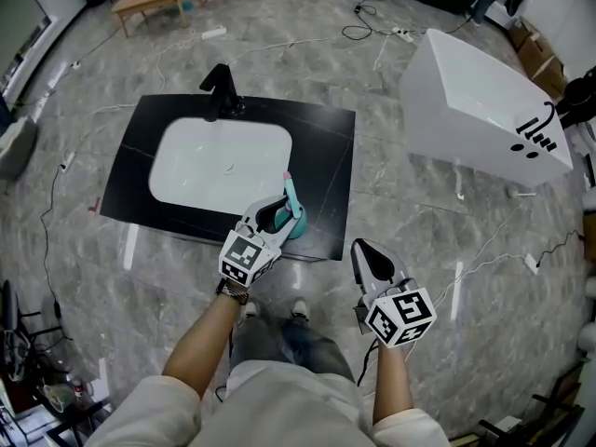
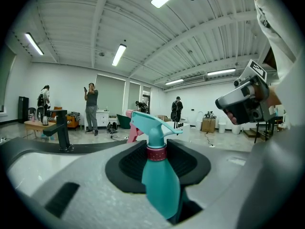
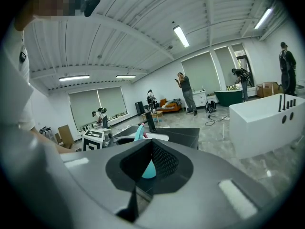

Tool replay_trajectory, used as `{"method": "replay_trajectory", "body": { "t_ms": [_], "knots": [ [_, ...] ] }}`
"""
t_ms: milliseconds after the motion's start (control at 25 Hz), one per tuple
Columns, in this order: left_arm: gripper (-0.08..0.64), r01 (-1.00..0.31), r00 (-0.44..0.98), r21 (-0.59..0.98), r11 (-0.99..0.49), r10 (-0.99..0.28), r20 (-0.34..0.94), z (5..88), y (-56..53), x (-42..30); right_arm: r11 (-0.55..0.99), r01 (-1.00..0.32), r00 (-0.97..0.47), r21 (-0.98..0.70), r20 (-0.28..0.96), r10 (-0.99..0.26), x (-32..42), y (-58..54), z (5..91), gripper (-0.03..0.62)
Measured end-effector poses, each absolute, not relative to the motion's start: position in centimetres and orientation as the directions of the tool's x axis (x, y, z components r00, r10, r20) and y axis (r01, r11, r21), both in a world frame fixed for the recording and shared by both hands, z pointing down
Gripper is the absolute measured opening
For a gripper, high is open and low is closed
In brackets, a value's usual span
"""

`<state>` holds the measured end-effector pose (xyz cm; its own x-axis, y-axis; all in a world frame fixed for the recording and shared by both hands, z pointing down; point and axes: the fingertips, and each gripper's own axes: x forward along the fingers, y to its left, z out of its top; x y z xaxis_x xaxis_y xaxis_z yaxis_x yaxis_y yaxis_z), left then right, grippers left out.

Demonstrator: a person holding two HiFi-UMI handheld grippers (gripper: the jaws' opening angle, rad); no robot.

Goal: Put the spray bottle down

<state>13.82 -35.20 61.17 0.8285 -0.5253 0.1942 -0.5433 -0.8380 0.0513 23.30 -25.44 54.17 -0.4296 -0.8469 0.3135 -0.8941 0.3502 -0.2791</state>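
spray bottle (image 2: 159, 185), teal with a pink trigger, stood upright between the pads of the left gripper (image 1: 277, 217). the jaws were closed on its tapering body just below the red collar, fairly wide to fit it. the spray head stuck up beyond the fingertips.

in the head view the bottle sat over the near right part of the black counter (image 1: 321, 147), just right of the white basin (image 1: 219, 161). whether its base touched the counter could not be told. the right gripper (image 3: 151, 163) hung to the right, off the counter's near edge, with its jaws brought together on nothing.

the bottle looked like thin smooth plastic, probably light. how much liquid was inside did not show. its walls would likely give under a hard squeeze, and the taper could let it slide through the pads. the hold on the upper body under the collar seemed sound, since the collar would stop a slip. with that tall head it could tip, so it would want to land flat before the pads let go.
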Motion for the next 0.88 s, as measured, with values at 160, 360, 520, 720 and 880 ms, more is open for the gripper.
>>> {"method": "replay_trajectory", "body": {
  "t_ms": [160,360,520,720,880],
  "knots": [
    [0.140,-0.541,0.831,0.055,-0.839,-0.524,0.184,61.6,-35.1,14.1,0.346,-0.896,-0.427,-0.278,0.325,-0.844,23.6,-25.5,54.6,0.008],
    [0.141,-0.531,0.840,0.055,-0.846,-0.516,0.169,61.7,-34.7,14.2,0.340,-0.897,-0.423,-0.282,0.328,-0.845,23.8,-25.8,54.8,0.008],
    [0.143,-0.538,0.836,0.055,-0.841,-0.524,0.162,61.7,-34.4,14.0,0.337,-0.899,-0.420,-0.279,0.336,-0.843,23.9,-26.0,54.8,0.008],
    [0.147,-0.546,0.829,0.034,-0.837,-0.533,0.171,61.7,-34.2,13.9,0.339,-0.899,-0.422,-0.278,0.338,-0.842,24.0,-26.4,54.7,0.008],
    [0.155,-0.544,0.827,0.019,-0.839,-0.533,0.178,61.8,-33.8,14.1,0.346,-0.898,-0.426,-0.273,0.337,-0.840,23.8,-26.4,54.5,0.008]
  ]
}}
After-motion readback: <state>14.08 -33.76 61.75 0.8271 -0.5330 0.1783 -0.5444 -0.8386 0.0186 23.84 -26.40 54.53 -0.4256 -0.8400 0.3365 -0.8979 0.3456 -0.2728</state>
